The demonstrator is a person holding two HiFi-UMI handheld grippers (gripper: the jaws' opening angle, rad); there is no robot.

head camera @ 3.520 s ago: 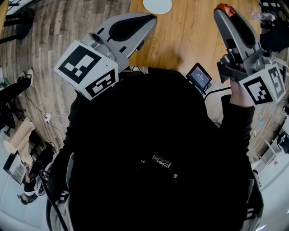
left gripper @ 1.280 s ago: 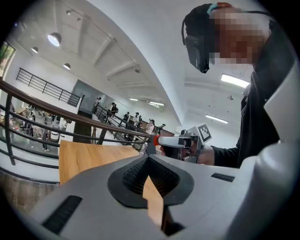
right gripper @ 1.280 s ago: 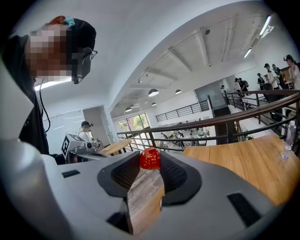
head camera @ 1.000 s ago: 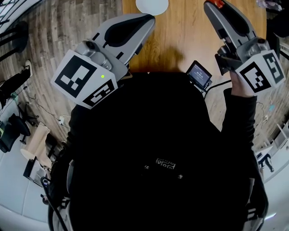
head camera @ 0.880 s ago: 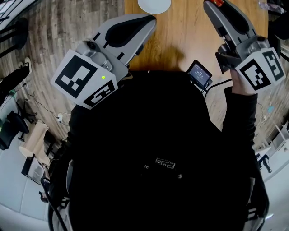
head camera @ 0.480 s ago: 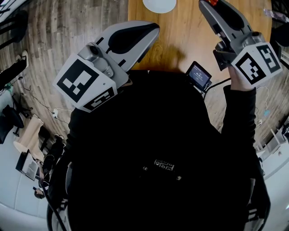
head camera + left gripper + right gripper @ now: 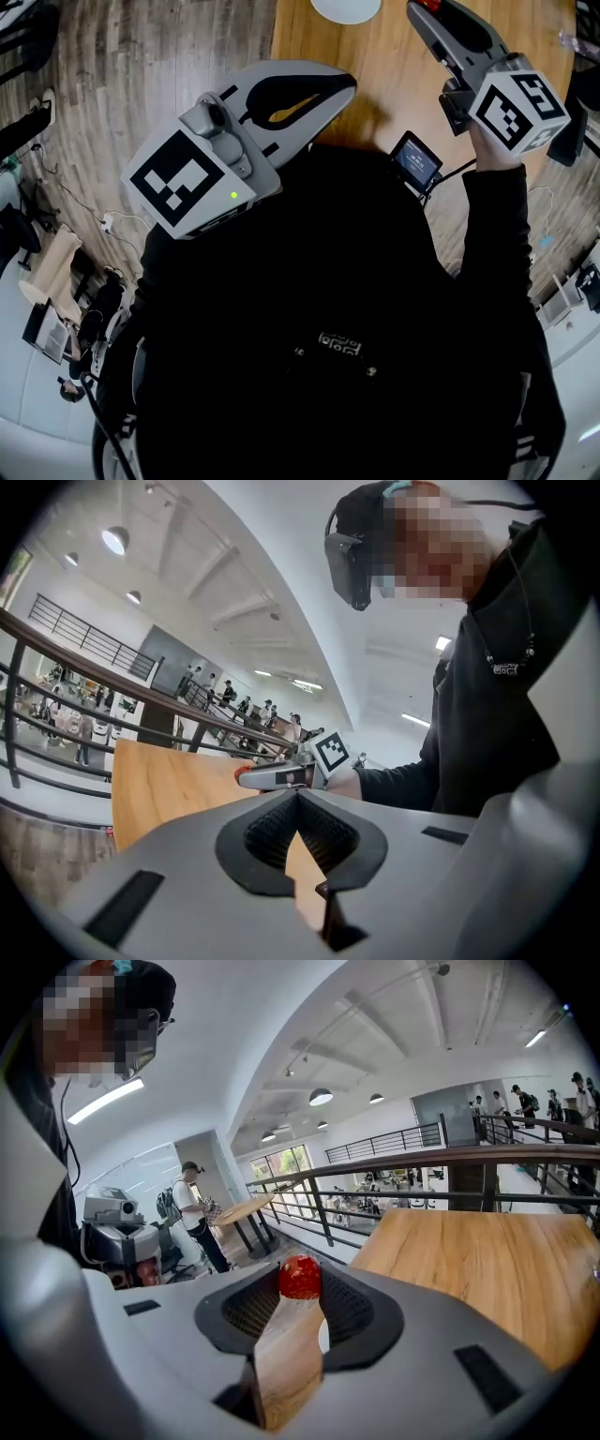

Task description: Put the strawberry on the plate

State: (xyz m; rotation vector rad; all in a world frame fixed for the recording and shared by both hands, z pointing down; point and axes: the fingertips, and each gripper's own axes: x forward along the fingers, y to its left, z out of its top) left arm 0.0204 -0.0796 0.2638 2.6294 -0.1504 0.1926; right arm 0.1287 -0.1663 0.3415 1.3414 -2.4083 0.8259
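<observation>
We judge the strawberry [image 7: 300, 1277] light, soft and easily bruised, so the right gripper [image 7: 301, 1292] pinches its sides gently at the tips, centre frame, short of the plate [image 7: 345, 7] at top edge, while the left gripper [image 7: 298, 795] is closed, empty.

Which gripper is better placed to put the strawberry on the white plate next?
Right. The right gripper is shut on the strawberry at its jaw tips, which lie to the right of the white plate in the head view. The left gripper is shut and empty.
</observation>
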